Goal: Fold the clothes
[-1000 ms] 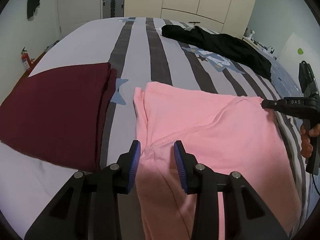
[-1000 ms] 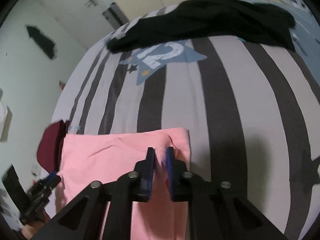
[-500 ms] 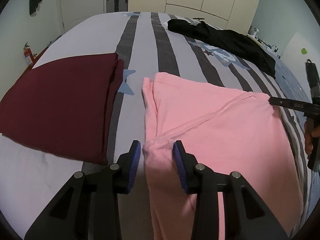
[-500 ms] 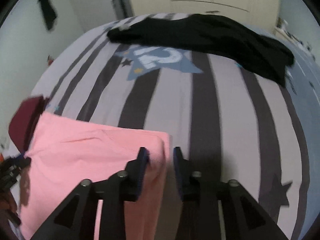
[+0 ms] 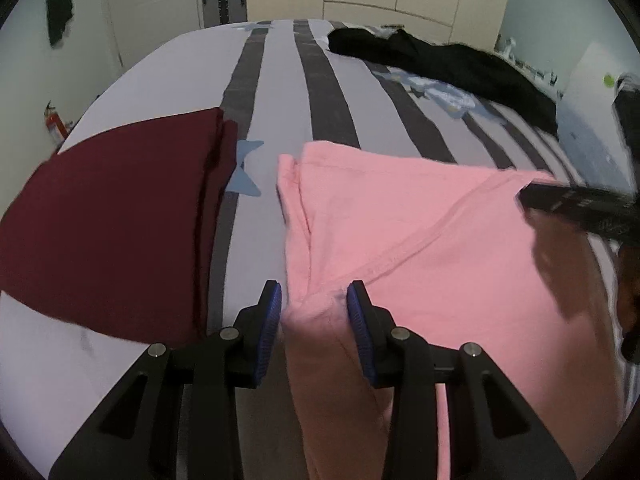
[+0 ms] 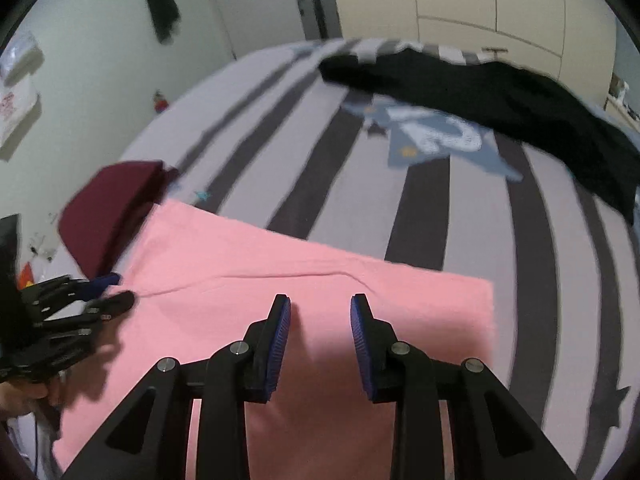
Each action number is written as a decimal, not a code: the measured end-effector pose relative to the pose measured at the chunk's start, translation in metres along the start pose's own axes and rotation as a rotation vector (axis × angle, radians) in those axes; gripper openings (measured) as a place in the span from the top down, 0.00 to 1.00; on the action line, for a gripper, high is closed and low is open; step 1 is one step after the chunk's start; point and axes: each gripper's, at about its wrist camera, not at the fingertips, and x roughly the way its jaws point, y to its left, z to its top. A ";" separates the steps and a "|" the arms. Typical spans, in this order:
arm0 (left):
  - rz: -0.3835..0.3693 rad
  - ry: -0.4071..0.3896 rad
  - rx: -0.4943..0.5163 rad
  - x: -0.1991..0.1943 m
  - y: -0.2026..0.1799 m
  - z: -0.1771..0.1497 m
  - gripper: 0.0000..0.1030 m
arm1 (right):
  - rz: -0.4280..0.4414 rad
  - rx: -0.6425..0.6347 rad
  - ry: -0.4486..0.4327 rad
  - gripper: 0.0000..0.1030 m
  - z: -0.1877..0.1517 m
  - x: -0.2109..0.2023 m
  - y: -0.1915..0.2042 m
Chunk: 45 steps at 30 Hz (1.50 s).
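The pink T-shirt (image 5: pixel 440 240) lay partly folded on the striped bed (image 5: pixel 280 80), further folds outstanding. The left claw (image 5: pixel 314 308) pinched its bunched corner; the right claw (image 6: pixel 320 320) hovered released above it. Beside the T-shirt, a maroon garment (image 5: pixel 112 208) sat folded; beyond it, a black garment (image 6: pixel 480 92) awaited folding.

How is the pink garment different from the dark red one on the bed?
The pink garment is pale; the dark red garment is deep maroon. The pink one has a bunched fold between the left tongs, with the right tongs open above it; the dark red one lies untouched, off to the side. The pink one shows a raised seam; the dark red one looks smooth. Both lie folded flat on the striped bed.
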 end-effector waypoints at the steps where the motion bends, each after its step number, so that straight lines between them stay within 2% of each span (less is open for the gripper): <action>1: -0.002 -0.019 -0.008 -0.006 0.003 0.000 0.68 | -0.017 0.017 0.003 0.74 -0.001 0.005 -0.005; 3: 0.020 -0.060 -0.003 -0.020 0.007 -0.002 0.68 | -0.046 0.049 -0.023 0.74 -0.001 -0.001 -0.018; 5: 0.068 -0.091 0.020 -0.033 0.010 -0.005 0.68 | -0.102 0.023 -0.065 0.72 -0.002 -0.016 -0.024; 7: 0.046 -0.095 -0.003 -0.047 0.018 -0.011 0.68 | -0.153 -0.009 -0.098 0.72 -0.006 -0.033 -0.030; 8: 0.026 -0.093 -0.016 -0.054 0.020 -0.013 0.68 | -0.152 -0.007 -0.096 0.72 -0.010 -0.040 -0.032; 13: -0.087 -0.072 -0.010 -0.095 0.004 -0.037 0.69 | -0.090 0.004 -0.105 0.72 -0.051 -0.089 -0.022; 16: -0.114 -0.039 -0.002 -0.107 -0.008 -0.058 0.71 | -0.028 0.020 -0.080 0.72 -0.087 -0.116 -0.001; 20: -0.140 0.019 -0.015 -0.107 -0.019 -0.090 0.72 | 0.042 0.067 -0.027 0.72 -0.138 -0.132 0.027; 23: -0.086 0.060 -0.015 -0.097 -0.017 -0.110 0.75 | 0.035 0.073 0.013 0.72 -0.169 -0.129 0.036; 26: -0.028 0.079 -0.049 -0.091 -0.004 -0.123 0.75 | -0.011 0.081 0.035 0.74 -0.195 -0.128 0.030; 28: 0.032 0.083 -0.078 -0.093 0.010 -0.127 0.79 | -0.042 0.089 0.034 0.76 -0.204 -0.132 0.020; 30: 0.036 0.082 -0.116 -0.101 0.022 -0.129 0.80 | -0.075 0.114 0.031 0.77 -0.207 -0.140 0.009; 32: 0.017 0.058 -0.134 -0.115 0.022 -0.128 0.80 | -0.103 0.138 0.026 0.77 -0.210 -0.149 -0.002; 36: -0.084 -0.002 -0.095 -0.143 -0.012 -0.123 0.79 | -0.101 0.139 -0.003 0.77 -0.216 -0.174 0.004; 42: -0.235 -0.019 -0.089 -0.146 -0.065 -0.127 0.80 | 0.049 0.076 -0.071 0.76 -0.208 -0.186 0.065; 45: -0.280 -0.022 -0.082 -0.141 -0.083 -0.132 0.80 | 0.081 0.068 -0.090 0.76 -0.213 -0.179 0.084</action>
